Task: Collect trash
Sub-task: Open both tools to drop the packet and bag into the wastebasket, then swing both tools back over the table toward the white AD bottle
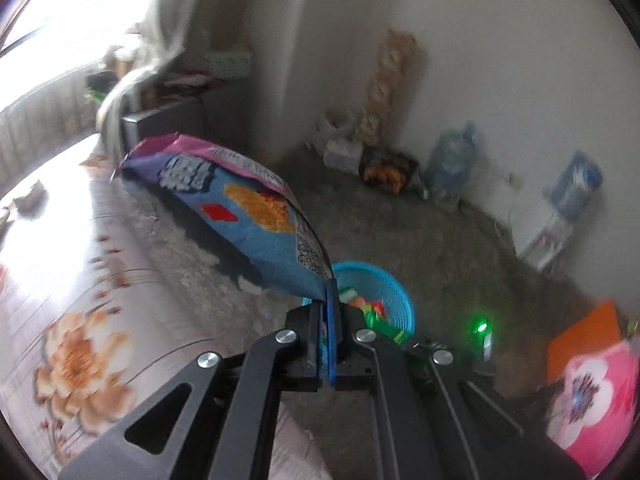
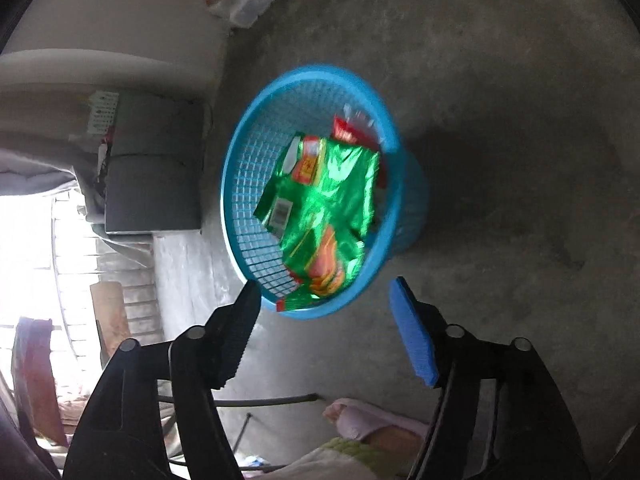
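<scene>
My left gripper (image 1: 330, 312) is shut on the corner of a blue and pink snack bag (image 1: 240, 208), which sticks up and to the left above the bed edge. Just beyond its fingertips stands the blue plastic basket (image 1: 394, 292) on the floor, with wrappers inside. In the right wrist view my right gripper (image 2: 324, 300) is open with nothing between its pads, just short of the blue basket (image 2: 248, 184). A green foil wrapper (image 2: 328, 208) lies inside the basket over its near rim, and a red wrapper (image 2: 348, 132) sits at the far side.
A floral bedsheet (image 1: 80, 320) fills the left of the left wrist view. Bottles (image 1: 452, 164) and bags line the far wall on grey concrete floor (image 2: 500, 120). A pink floral cushion (image 1: 592, 392) lies at right. A person's slippered foot (image 2: 360, 420) shows low in the right wrist view.
</scene>
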A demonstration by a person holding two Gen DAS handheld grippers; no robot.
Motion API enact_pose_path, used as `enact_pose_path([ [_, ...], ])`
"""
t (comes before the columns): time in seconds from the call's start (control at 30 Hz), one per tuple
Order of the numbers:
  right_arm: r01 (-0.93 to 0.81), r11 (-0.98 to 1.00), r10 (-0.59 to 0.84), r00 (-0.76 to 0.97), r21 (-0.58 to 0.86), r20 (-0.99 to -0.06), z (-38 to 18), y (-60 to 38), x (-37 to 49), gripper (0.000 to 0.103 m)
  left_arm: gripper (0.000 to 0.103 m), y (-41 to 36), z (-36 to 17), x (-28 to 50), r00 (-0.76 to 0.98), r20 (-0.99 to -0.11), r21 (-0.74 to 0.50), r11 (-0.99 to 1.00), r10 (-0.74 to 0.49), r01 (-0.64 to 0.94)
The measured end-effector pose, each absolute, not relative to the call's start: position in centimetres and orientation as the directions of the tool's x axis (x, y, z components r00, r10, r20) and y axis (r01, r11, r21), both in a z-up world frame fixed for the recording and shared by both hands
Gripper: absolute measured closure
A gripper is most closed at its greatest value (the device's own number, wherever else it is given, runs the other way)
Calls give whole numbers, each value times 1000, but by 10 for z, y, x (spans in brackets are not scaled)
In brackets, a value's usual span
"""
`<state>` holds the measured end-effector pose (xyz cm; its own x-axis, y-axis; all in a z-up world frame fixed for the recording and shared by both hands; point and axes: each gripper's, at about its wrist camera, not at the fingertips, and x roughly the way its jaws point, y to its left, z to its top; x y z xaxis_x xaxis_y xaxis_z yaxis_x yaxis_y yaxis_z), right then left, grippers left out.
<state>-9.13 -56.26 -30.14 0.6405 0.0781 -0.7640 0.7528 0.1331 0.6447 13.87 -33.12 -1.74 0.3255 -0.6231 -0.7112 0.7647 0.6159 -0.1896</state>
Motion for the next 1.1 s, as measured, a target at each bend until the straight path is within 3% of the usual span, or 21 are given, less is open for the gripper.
enact_pose_path([
  [0.2,764,123,13,636,633,-771,-276,-561,-132,38,102,-416,-74,140,178,-818,-200,562,-546,803],
  [0.43,776,86,26,625,624,-780,-282,-557,-163,36,99,-511,-160,118,296,-899,120,467,-324,876],
  [0.47,782,77,39,618,619,-785,-286,-556,-165,36,96,-522,-176,107,336,-893,196,413,-299,889],
  [0.5,788,66,64,609,612,-791,-292,-552,-168,36,84,-529,-189,100,337,-901,222,378,-273,899],
  [0.53,789,56,86,606,611,-791,-297,-548,-170,36,61,-533,-198,98,318,-915,218,358,-249,908],
  [0.6,791,48,106,603,610,-790,-301,-542,-174,36,39,-536,-214,93,274,-943,197,349,-188,916],
  [0.77,790,50,123,603,611,-788,-303,-534,-177,36,29,-519,-189,108,186,-959,72,445,-216,893],
  [0.9,771,65,125,624,634,-771,-298,-538,-164,36,21,-485,-133,134,149,-931,-61,544,-333,837],
  [1.1,726,208,102,651,656,-753,-251,-532,-131,36,18,-405,-56,154,171,-864,-202,637,-474,744],
])
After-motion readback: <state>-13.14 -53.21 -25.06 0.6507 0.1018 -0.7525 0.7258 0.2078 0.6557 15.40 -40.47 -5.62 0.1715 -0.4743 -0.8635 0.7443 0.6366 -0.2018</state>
